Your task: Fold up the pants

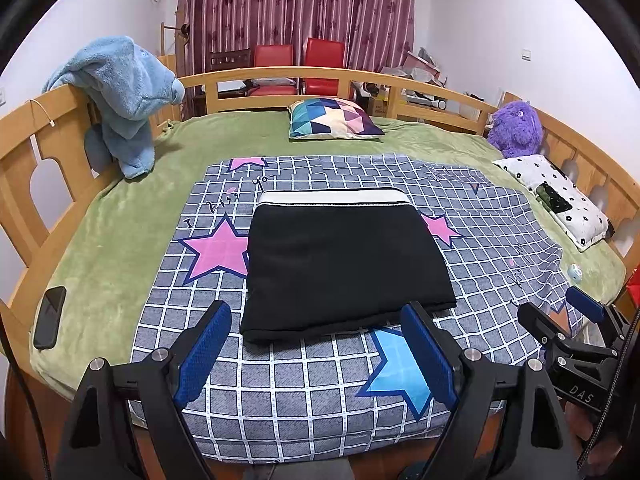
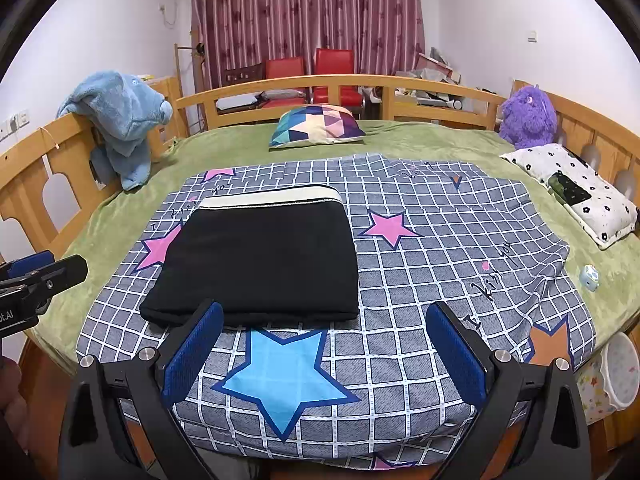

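Note:
The black pants (image 1: 344, 264) lie folded into a flat rectangle on the grey checked sheet (image 1: 304, 392), their white waistband (image 1: 332, 197) at the far edge. My left gripper (image 1: 318, 312) hovers at the near edge of the pants, open, its blue pads (image 1: 206, 354) wide apart and gripping nothing. In the right wrist view the pants (image 2: 260, 264) sit left of centre. My right gripper (image 2: 324, 312) is open over the sheet, just right of the pants' near corner, and empty. Each gripper shows at the edge of the other's view: right gripper (image 1: 576, 320), left gripper (image 2: 40, 272).
A wooden bed rail (image 1: 48, 148) rings the green blanket (image 1: 116, 240). A blue plush (image 1: 124, 92) hangs on the left rail, with a phone (image 1: 50, 316) on the blanket below it. A patterned pillow (image 1: 332, 118), purple plush (image 1: 516, 128) and dotted pillow (image 1: 556, 196) lie at the far side and right.

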Tool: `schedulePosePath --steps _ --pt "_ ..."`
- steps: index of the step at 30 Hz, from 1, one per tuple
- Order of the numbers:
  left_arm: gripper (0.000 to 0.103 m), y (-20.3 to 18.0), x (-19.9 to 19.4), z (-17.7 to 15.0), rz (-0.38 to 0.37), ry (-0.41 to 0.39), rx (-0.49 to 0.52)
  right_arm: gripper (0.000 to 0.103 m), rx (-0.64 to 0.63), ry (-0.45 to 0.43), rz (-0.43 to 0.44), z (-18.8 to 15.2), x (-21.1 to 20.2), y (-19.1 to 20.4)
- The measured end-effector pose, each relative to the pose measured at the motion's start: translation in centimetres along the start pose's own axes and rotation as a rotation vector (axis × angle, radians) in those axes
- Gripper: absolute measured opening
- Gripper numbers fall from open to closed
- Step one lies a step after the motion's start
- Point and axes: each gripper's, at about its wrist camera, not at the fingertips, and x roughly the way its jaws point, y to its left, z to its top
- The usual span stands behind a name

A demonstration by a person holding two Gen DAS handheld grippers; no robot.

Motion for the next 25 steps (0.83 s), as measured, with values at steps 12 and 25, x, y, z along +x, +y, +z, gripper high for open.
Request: schedulePosePath --steps 12,25 --pt "0.086 -0.2 0.0 0.1 -0.008 -0.008 -0.003 0.100 0.000 -0.002 0.002 0.0 0.0 0.2" --pt "0.086 -0.1 1.1 0.7 -0.002 -0.010 -0.017 0.100 -0.001 0.006 0.011 -0.1 0.6 0.7"
